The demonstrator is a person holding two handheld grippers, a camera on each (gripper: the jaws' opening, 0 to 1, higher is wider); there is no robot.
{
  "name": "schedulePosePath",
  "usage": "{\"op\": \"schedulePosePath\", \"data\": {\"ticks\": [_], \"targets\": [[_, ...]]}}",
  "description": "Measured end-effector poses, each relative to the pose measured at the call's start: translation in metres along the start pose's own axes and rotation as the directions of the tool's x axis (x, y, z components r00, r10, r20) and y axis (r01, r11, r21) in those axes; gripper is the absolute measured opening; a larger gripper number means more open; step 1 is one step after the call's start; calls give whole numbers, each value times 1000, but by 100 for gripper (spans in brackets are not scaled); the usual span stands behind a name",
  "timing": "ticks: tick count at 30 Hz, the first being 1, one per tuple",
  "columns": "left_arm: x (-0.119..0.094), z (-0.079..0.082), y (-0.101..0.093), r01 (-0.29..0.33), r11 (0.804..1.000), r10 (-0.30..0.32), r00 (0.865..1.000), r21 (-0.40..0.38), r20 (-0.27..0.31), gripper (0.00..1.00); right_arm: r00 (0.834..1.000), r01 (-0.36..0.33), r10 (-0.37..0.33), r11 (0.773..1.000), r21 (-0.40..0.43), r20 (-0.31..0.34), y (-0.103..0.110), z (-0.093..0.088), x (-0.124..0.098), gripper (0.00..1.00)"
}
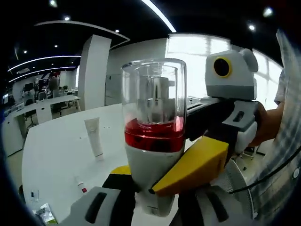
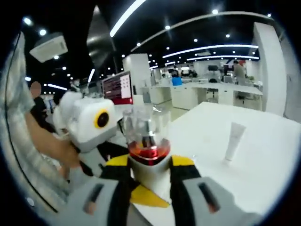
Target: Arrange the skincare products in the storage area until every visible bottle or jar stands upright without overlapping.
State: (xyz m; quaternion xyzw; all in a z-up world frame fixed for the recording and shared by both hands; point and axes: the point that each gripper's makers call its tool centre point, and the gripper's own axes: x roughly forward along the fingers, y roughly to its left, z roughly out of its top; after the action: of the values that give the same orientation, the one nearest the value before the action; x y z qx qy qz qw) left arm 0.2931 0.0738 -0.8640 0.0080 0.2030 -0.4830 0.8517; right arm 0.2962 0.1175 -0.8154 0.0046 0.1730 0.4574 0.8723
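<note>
A pump bottle (image 1: 154, 141) with a clear cap, a red band and a white body is held up in the air, upright. My left gripper (image 1: 153, 190) is shut on its lower body. My right gripper (image 2: 149, 165) is also shut on the bottle (image 2: 149, 155), with a yellow pad (image 2: 181, 162) on either side. In the left gripper view, the right gripper's yellow pad (image 1: 197, 162) presses the bottle from the right. A white tube (image 1: 95, 136) stands upright on the white table (image 1: 56, 155); it is also in the right gripper view (image 2: 233, 140).
A small tube with a red mark (image 1: 81, 184) lies near the table's front, by a greenish packet (image 1: 44, 214). A person's arm in a checked sleeve (image 1: 282, 117) holds the right gripper. Office desks and pillars stand behind.
</note>
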Motion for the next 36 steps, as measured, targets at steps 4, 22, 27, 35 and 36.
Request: {"op": "schedulePosePath", "data": {"ticks": [4, 22, 27, 35, 36], "targets": [[0, -2, 0, -2, 1000, 2, 1000, -14, 9, 34, 1000, -6, 6, 1000, 11, -9, 1, -2, 0, 28], [-33, -50, 26, -137, 990, 135, 987, -27, -82, 39, 999, -23, 23, 1000, 10, 26, -14, -3, 5, 28], [-52, -59, 40, -209, 978, 207, 974, -19, -93, 39, 999, -32, 32, 999, 26, 26, -20, -4, 10, 28], [-73, -81, 62, -287, 958, 284, 951, -15, -119, 42, 999, -28, 27, 999, 30, 18, -29, -4, 16, 28], [-73, -85, 63, -287, 958, 286, 948, 8, -138, 42, 1000, -22, 21, 999, 33, 22, -32, -4, 14, 28]]}}
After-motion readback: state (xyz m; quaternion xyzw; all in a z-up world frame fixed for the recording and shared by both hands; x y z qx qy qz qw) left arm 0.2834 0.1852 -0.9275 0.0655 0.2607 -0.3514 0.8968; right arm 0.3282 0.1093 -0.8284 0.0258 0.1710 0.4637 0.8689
